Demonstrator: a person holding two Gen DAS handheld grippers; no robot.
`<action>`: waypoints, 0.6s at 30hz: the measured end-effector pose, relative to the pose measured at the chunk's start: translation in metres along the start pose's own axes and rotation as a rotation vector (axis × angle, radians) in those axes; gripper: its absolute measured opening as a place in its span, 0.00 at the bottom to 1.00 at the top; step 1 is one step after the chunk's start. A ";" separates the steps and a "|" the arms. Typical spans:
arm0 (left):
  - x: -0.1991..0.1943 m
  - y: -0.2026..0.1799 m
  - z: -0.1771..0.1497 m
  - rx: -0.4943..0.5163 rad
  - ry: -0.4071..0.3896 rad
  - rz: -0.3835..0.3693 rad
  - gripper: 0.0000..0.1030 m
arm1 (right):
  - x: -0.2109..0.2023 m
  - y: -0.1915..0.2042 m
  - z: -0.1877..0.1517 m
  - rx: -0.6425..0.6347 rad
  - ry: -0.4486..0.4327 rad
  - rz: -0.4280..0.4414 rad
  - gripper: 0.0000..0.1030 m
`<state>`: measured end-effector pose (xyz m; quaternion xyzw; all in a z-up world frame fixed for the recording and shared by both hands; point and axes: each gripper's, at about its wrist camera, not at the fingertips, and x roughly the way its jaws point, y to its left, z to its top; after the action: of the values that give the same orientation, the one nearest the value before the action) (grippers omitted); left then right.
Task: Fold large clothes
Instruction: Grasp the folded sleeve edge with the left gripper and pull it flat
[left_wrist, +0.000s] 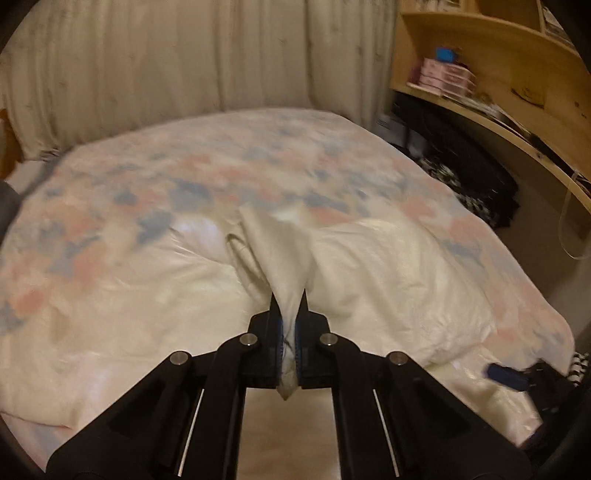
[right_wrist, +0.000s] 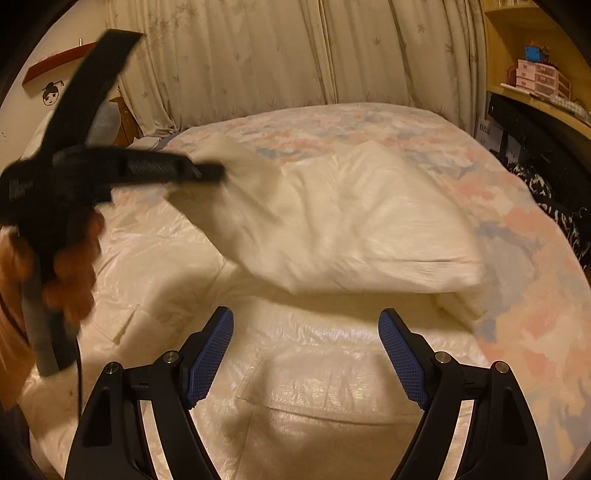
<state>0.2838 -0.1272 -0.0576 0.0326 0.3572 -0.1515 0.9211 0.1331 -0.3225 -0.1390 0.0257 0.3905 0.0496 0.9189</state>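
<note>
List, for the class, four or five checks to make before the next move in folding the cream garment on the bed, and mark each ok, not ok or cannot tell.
1. Left claw pinches the cream garment: ok, cloth is bunched between its shut fingers.
2. Right claw free for a second grip: ok, open with nothing between its fingers.
3. Garment lifted off the floral bedspread: ok on the left claw's side; the far end lies on the bed.
4. Bare bed beyond the garment for laying the fold: ok.
5. Held point is a corner or hem: cannot tell, blurred.
</note>
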 end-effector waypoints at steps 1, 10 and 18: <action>0.000 0.014 0.000 -0.014 0.004 0.025 0.02 | -0.009 -0.004 -0.002 0.001 0.003 -0.010 0.80; 0.062 0.105 -0.072 -0.159 0.260 0.066 0.17 | -0.027 -0.047 -0.004 0.033 0.092 -0.077 0.80; 0.055 0.133 -0.060 -0.246 0.233 -0.061 0.57 | 0.000 -0.142 0.050 0.337 0.114 0.011 0.86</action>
<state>0.3237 -0.0045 -0.1451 -0.0738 0.4784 -0.1298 0.8653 0.1793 -0.4643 -0.1160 0.1785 0.4448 -0.0100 0.8776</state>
